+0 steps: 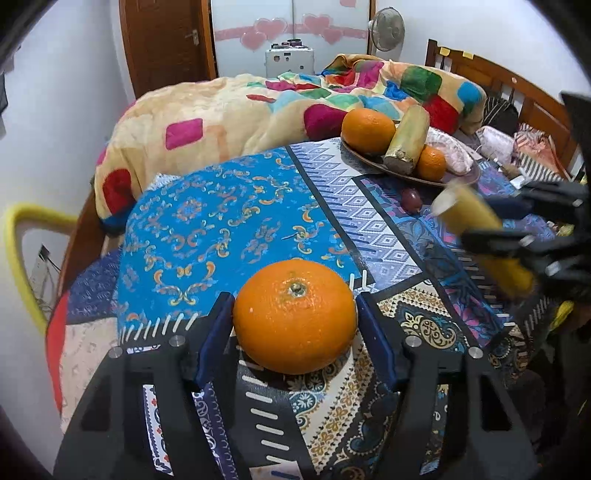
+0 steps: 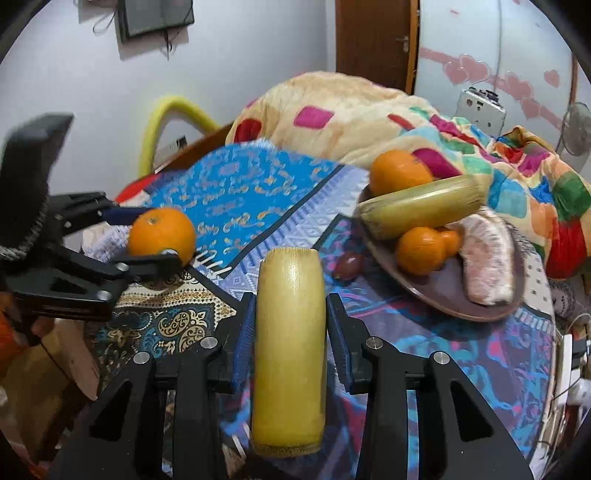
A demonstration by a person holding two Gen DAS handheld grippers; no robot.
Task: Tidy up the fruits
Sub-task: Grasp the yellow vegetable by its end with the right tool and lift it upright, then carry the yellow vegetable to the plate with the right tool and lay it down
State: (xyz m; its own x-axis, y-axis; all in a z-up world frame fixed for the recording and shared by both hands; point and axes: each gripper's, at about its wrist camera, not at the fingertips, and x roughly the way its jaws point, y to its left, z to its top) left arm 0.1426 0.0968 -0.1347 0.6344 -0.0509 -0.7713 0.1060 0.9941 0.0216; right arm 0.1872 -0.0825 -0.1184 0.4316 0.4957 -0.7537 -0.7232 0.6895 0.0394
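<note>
patterned cloths (image 1: 229, 221) in blue, purple and gold cover the table, with a bed heaped in one bright patchwork blanket (image 1: 258, 110) right behind it. three oranges are in sight: one big orange (image 1: 294, 315) sits between the blue pads of the left gripper (image 1: 294, 325), whose jaws press its two sides, low over the cloth; whether it rests on the cloth i cannot tell. the other two oranges (image 2: 400, 171) lie on the brown plate (image 2: 443, 291) at the far right of the table. two yellow-green cane pieces show: one cane piece (image 2: 290, 350) is clamped lengthwise between the pads of the right gripper (image 2: 290, 325), held above the cloth near the plate, and the second cane piece (image 2: 421, 206) lies across the plate, leaning on the oranges. one pale pink peeled pomelo wedge (image 2: 484, 258) lies on the plate too. one small dark red grape (image 2: 347, 264) sits on the cloth just beside the plate's near rim. one fan (image 1: 386, 27) stands by the far wall.
</note>
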